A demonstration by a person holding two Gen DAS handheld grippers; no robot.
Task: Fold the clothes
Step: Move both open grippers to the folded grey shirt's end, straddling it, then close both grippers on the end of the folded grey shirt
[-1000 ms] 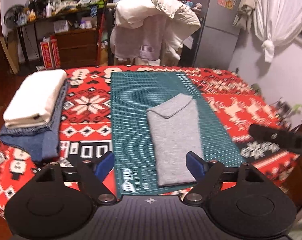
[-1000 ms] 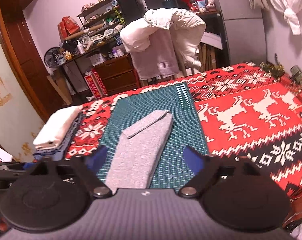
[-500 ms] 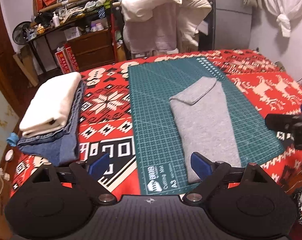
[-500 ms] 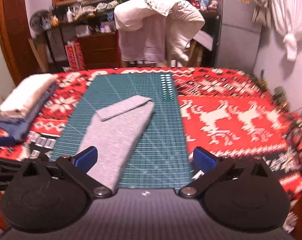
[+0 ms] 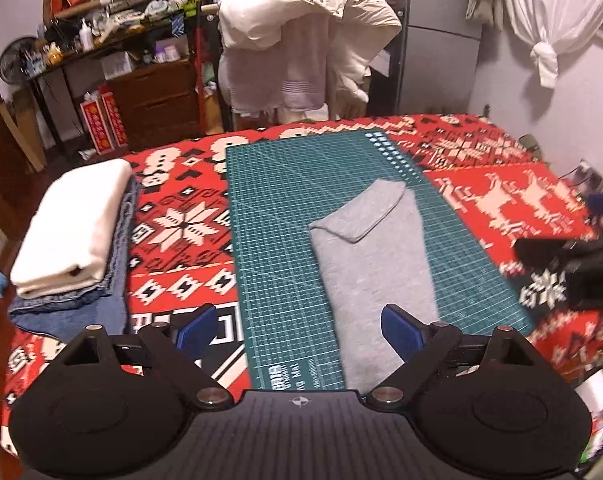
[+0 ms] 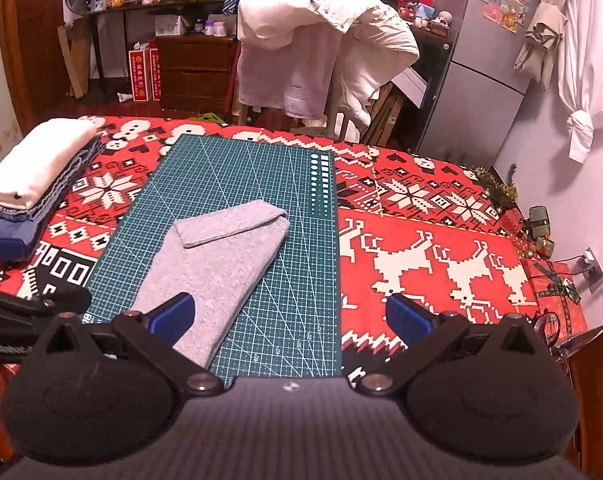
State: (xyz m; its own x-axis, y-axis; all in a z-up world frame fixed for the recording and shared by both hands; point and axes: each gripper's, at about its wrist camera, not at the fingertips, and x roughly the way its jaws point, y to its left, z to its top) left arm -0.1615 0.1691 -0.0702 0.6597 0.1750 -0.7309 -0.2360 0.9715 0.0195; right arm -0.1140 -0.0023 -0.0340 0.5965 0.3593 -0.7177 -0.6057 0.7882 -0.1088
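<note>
A folded grey garment (image 5: 373,256) lies on the green mat (image 5: 277,216) mid-table, its near end at the mat's front edge. Left gripper (image 5: 299,330) and right gripper (image 6: 289,318) hover wide open, empty.

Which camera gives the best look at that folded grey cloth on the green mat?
The right wrist view: the folded grey cloth lies almost fully visible. In the left wrist view, the left gripper hides its near end.

Left gripper (image 5: 299,330): jaws spread wide, blue pads (image 5: 401,330) apart, nothing held, raised, level. Right gripper (image 6: 289,318): jaws likewise wide, nothing between pads (image 6: 173,314), raised, positioned to right of left unit
</note>
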